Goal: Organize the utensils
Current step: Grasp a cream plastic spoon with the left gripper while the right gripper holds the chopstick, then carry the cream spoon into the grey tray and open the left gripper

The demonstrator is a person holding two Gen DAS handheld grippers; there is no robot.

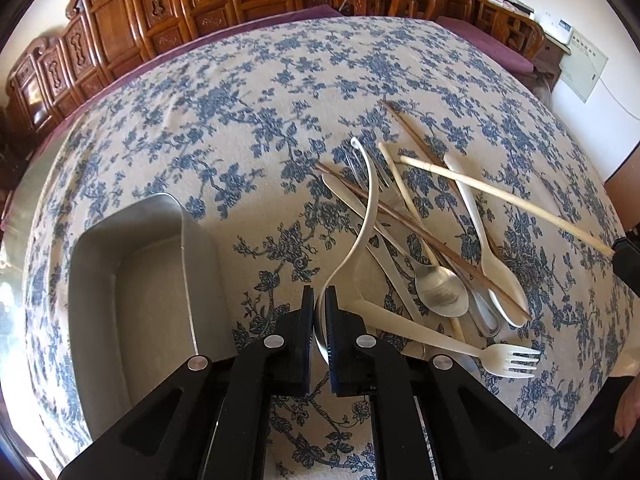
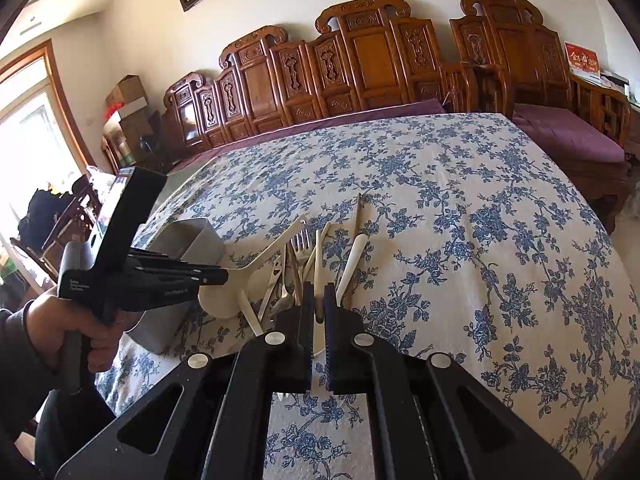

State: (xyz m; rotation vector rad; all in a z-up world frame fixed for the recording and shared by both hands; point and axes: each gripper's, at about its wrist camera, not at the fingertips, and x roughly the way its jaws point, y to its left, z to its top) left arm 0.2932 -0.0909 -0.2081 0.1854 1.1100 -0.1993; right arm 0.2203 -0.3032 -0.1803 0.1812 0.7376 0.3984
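My left gripper [image 1: 319,294] is shut on the bowl of a white ladle-like spoon [image 1: 370,200], whose curved handle rises away from me; the same spoon [image 2: 236,280] shows in the right wrist view beside the left gripper [image 2: 222,276]. My right gripper [image 2: 319,292] is shut on a cream chopstick [image 2: 318,256], which also shows in the left wrist view [image 1: 500,196]. The pile on the cloth holds a metal spoon [image 1: 440,290], a white plastic spoon [image 1: 494,264], a white fork [image 1: 508,356], brown chopsticks [image 1: 420,232] and a metal fork.
A grey metal tray [image 1: 192,276] stands left of the pile, also visible in the right wrist view [image 2: 200,236]. The table has a blue floral cloth [image 1: 240,120]. Carved wooden chairs [image 2: 360,68] line the far side.
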